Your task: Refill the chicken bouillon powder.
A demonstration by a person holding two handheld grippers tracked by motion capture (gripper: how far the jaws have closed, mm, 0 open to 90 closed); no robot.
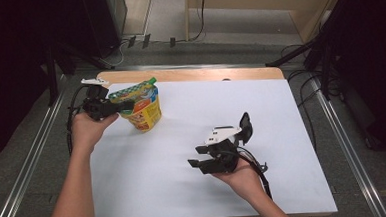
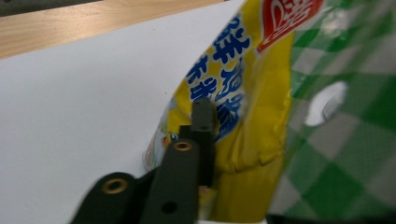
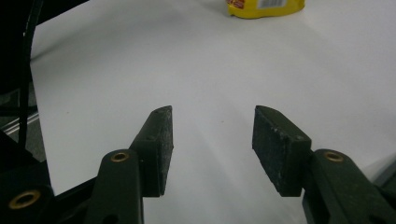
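Left gripper point(image 1: 123, 107) fingers pinched shut on noodle cup point(image 1: 143, 111) lid edge. Right gripper point(image 1: 199, 156) fingers half-open, empty; cup at its 10 o'clock, well apart.

**Blue and red print on the yellow cup**

The yellow noodle cup point(image 2: 243, 116) carries large blue Chinese characters down its side, too blurred to read for certain, beneath a red emblem with white lettering. A barcode shows near its base in the right gripper view.
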